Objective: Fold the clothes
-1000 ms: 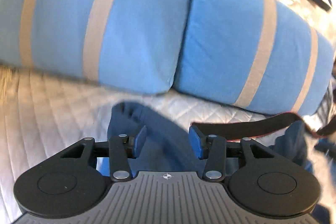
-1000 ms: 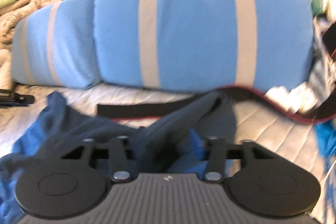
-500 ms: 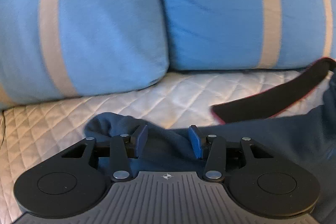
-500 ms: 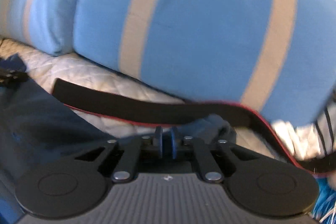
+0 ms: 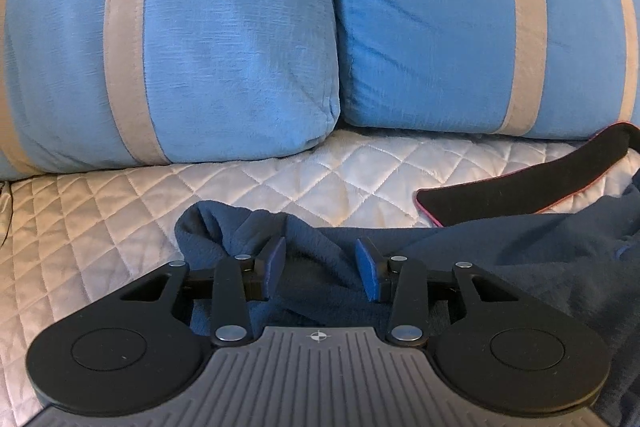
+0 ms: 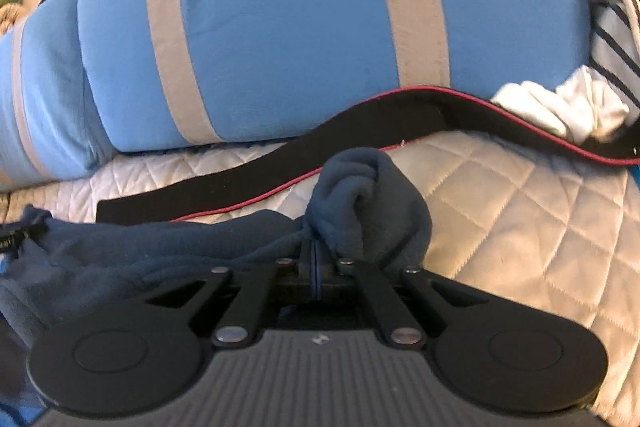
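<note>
A dark navy fleece garment [image 5: 500, 247] lies spread on the white quilted bedcover [image 5: 100, 211]. In the left wrist view my left gripper [image 5: 320, 263] stands open over the garment's bunched left corner [image 5: 212, 223], with a fold of fleece lying between the blue pads [image 5: 276, 259]. In the right wrist view my right gripper [image 6: 314, 259] is shut on the garment's other corner [image 6: 360, 199], which bulges up in front of the fingers. The rest of the garment [image 6: 140, 247] stretches away to the left.
Two large blue pillows with grey stripes [image 5: 224, 39] [image 6: 304, 19] block the far side. A black strap with a red edge [image 5: 520, 183] [image 6: 248, 183] lies between pillows and garment. White and striped clothes [image 6: 580, 99] are piled at the right.
My right gripper closed on the garment corner and carried it toward the pillows. My left gripper moved forward over the left corner and stayed open; the garment now lies stretched out.
</note>
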`<action>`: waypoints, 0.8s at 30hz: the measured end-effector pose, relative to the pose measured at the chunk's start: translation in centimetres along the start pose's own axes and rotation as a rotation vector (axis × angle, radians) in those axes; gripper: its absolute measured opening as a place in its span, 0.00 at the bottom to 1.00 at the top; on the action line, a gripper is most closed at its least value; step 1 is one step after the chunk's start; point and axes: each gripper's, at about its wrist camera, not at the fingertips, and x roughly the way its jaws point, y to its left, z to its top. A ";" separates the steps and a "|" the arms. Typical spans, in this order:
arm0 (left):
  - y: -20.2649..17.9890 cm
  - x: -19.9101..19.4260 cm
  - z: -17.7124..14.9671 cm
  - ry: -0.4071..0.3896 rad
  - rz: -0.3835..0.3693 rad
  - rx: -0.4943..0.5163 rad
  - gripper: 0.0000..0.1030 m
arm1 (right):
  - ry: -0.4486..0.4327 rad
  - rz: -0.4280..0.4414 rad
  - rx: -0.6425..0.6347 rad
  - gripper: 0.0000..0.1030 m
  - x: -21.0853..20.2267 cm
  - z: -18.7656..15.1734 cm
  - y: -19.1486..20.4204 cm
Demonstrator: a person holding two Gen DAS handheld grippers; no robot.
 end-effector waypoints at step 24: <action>2.1 1.7 1.1 0.034 0.043 -0.102 0.39 | -0.053 -0.105 -0.108 0.14 0.1 1.2 0.7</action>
